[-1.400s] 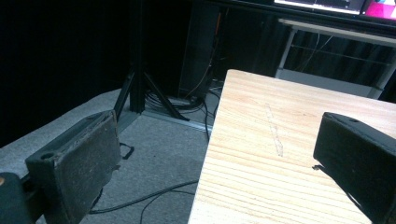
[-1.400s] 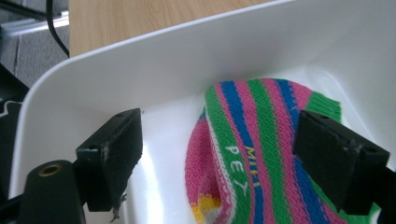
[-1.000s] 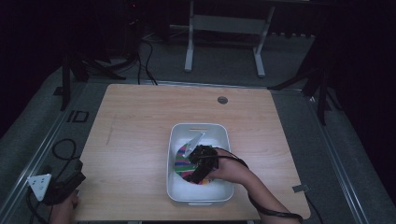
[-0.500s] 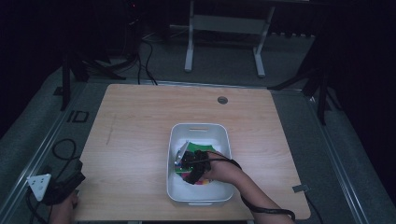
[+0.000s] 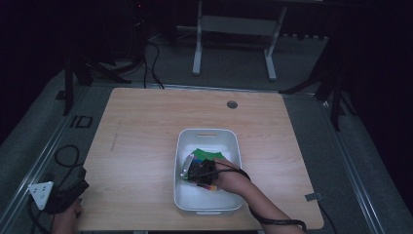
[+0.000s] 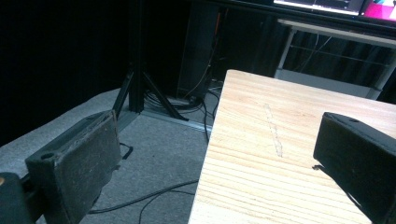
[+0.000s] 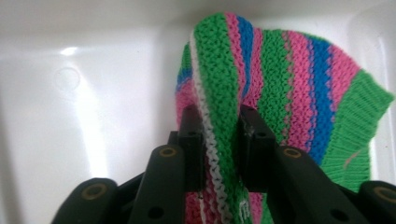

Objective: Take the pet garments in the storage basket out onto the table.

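Moved: right gripper [image 5: 191, 170] sinks deeper into the white bin [image 5: 181, 146] versus earlier frames; its jaws have just been closing with the knit between them.
Right gripper: clamped on a raised fold of the striped knit cloth [image 7: 219, 93], probably pinched there so it lifts clear.
Cloth: lower centre of the high view, inside the bin.
Left gripper [image 5: 53, 195]: lower left corner, jaws apart, idle off the table [image 5: 146, 122] edge.

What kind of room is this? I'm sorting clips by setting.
Probably a lab or recording studio, not a home: a lone wooden table on grey carpet, dark surroundings with metal stands and trailing cables, and screens glowing at the back.
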A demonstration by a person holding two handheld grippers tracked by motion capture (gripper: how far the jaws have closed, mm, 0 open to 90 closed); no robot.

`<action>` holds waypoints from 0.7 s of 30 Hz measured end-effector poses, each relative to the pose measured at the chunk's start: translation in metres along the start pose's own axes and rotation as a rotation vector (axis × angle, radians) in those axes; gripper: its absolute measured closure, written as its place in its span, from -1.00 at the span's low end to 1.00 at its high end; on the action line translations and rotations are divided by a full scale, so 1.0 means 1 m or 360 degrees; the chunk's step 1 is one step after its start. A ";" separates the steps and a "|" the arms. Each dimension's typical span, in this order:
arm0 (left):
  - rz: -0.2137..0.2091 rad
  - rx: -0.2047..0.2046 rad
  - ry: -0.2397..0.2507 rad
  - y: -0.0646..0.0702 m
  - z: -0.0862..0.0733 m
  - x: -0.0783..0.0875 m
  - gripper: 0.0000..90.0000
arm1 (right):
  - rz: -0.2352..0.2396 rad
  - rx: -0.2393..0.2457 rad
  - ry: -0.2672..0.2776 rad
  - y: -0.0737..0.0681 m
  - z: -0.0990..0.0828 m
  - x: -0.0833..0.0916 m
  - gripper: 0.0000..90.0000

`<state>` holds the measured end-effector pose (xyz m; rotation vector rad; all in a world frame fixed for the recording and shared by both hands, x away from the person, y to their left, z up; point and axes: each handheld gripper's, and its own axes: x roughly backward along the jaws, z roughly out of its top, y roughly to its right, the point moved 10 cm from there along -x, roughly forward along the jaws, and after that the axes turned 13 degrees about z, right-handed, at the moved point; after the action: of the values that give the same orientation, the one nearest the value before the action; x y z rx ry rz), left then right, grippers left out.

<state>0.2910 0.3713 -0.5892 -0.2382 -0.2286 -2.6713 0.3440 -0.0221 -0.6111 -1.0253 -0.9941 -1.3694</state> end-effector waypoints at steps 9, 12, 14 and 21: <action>0.0000 -0.0002 0.0002 0.000 0.000 0.000 -0.97 | -0.0049 -0.0052 0.0229 0.008 0.006 0.047 0.68; 0.0002 -0.0002 0.0001 0.000 0.000 0.000 -0.97 | -0.0068 -0.0060 0.0320 0.011 0.009 0.068 0.68; 0.0002 -0.0002 0.0001 0.000 0.000 0.000 -0.97 | -0.0069 -0.0055 0.0369 0.010 0.011 0.082 0.68; 0.0003 -0.0004 0.0003 0.000 0.000 0.000 -0.97 | -0.0143 -0.0045 0.0498 0.014 0.017 0.121 0.68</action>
<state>0.2910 0.3712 -0.5891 -0.2368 -0.2247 -2.6696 0.3564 -0.0392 -0.4900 -0.7640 -0.7958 -1.5656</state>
